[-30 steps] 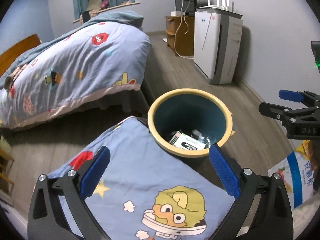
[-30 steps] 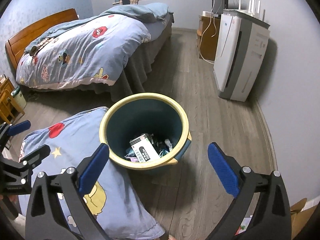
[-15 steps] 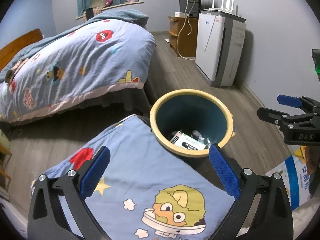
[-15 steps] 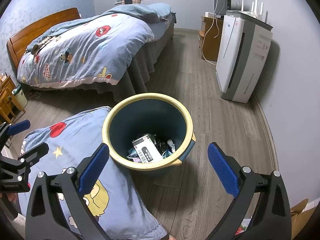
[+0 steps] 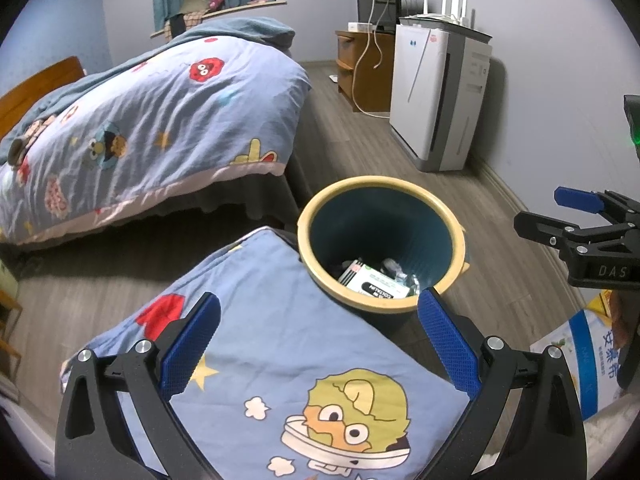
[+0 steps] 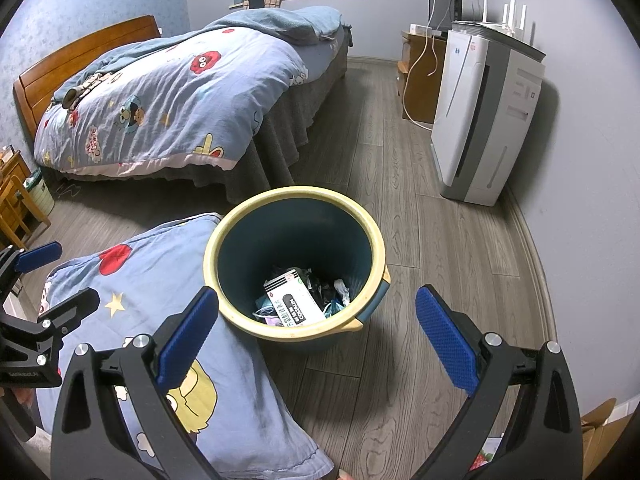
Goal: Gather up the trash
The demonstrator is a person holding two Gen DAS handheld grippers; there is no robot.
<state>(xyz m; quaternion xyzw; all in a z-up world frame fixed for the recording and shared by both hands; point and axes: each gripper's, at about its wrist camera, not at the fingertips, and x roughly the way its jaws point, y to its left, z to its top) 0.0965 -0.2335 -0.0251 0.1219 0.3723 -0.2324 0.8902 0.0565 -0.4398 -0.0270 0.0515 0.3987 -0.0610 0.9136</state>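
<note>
A dark teal trash bin with a pale yellow rim (image 5: 318,280) (image 6: 216,280) stands on the wood floor. A white box (image 5: 378,286) (image 6: 294,304) and crumpled wrappers (image 6: 340,290) lie in its bottom. My left gripper (image 5: 320,344) is open and empty, above a blue cartoon cushion (image 5: 280,360), just short of the bin. My right gripper (image 6: 316,340) is open and empty, above the bin's near rim. Each gripper shows at the edge of the other's view: the right gripper (image 5: 576,216) and the left gripper (image 6: 52,276).
A bed with a blue cartoon duvet (image 6: 160,100) lies to the left. A white air purifier (image 6: 484,120) and a wooden TV cabinet (image 5: 360,72) stand along the right wall. A printed cardboard box (image 5: 580,360) sits at lower right. Wooden furniture (image 6: 16,196) stands at far left.
Both grippers have drawn back and up slightly, so the bin looks a little farther and lower in the right wrist view. Both stay open and empty.
</note>
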